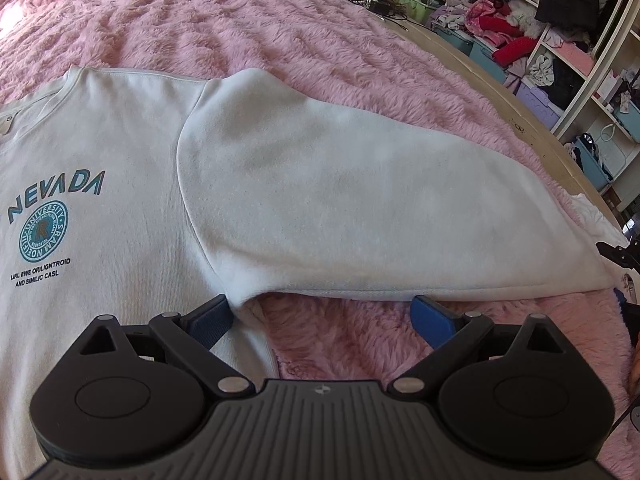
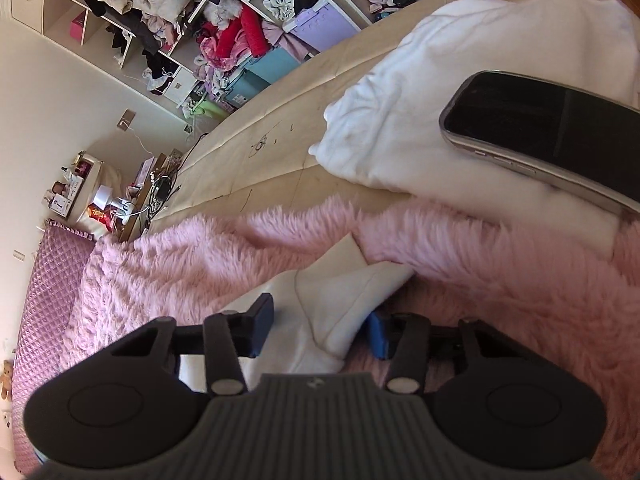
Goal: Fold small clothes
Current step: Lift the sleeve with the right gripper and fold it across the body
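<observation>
We view a bedroom from two wrist cameras. A bed covered by a shaggy pink blanket [image 1: 240, 20] fills most of both views; beyond its beige mattress edge [image 2: 260, 148] stand open white shelves [image 1: 580, 52] crowded with clothes and coloured bins. A white pillow or duvet [image 2: 440, 92] lies at the bed's edge in the right wrist view, with a dark phone [image 2: 552, 128] resting on it.

The task's thing, a white sweatshirt [image 1: 100, 152] printed NEVADA, lies flat and face up on the blanket. Its sleeve [image 1: 360, 208] extends from the shoulder seam away to the right of the left wrist view, long axis running roughly crosswise to the left tool's pointing direction.

The left tool [image 1: 324, 314] is spread wide and holds nothing; one fingertip lies on the body just at the armpit, the other just beside the sleeve's lower edge, so the sleeve lies directly ahead of it. The right tool [image 2: 320, 330] sits at what we take to be the cuff end [image 2: 340, 292], its fingers apart on either side of a raised fold of white cloth; we cannot tell whether they grip it, though a gap shows at each side.

We judge that folding the sleeve inward across the body is the coming move; the right tool is nearer the cuff, the left nearer the armpit pivot.
</observation>
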Demonstrator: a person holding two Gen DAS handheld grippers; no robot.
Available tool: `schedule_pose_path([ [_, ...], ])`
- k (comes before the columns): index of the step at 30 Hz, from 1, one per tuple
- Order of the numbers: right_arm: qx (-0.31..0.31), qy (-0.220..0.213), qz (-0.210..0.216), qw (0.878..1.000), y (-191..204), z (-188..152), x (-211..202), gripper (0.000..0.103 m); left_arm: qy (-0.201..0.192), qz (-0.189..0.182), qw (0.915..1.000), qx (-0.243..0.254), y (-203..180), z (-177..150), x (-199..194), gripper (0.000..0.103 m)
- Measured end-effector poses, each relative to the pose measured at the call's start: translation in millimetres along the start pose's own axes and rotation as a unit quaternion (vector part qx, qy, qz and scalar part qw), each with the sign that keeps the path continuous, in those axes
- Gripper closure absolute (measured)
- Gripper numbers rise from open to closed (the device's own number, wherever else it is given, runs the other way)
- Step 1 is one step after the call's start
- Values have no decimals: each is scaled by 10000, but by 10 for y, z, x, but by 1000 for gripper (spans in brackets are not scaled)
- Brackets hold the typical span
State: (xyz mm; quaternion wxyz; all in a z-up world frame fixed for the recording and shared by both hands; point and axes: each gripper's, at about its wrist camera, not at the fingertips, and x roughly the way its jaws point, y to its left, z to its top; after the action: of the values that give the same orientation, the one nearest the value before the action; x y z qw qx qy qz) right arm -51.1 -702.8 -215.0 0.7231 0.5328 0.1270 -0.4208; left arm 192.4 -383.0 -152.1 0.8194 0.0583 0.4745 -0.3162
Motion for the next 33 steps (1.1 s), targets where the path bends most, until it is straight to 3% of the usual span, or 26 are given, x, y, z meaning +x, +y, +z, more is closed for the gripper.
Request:
schedule_pose_path([
  [1,25,-10,-25,10000,-23,6,-6,84,24,24,10000,44,-13,-6,16,0],
  [3,84,-43,21,10000,-66,20,-20,98,41,84,9999,142,-39,-35,41,0],
  [5,100,-30,100,9999,-100,35,-38,101,26,138,9996,247,-64,-67,59,0],
  [13,-172,-235,448,9986,139,96,-315,101,66,217,9983,534,-121,-92,125,0],
  [21,-651,-294,1178,9905,816,28,-762,101,111,4,9985,532,-2,-26,-6,0],
  [28,-1137,-25,1872,9757,1538,-448,-1081,101,-75,35,9994,339,414,-71,-478,0],
  [33,-1525,450,2322,9596,2065,-1123,-1211,101,-145,351,9992,157,974,-244,-865,0],
])
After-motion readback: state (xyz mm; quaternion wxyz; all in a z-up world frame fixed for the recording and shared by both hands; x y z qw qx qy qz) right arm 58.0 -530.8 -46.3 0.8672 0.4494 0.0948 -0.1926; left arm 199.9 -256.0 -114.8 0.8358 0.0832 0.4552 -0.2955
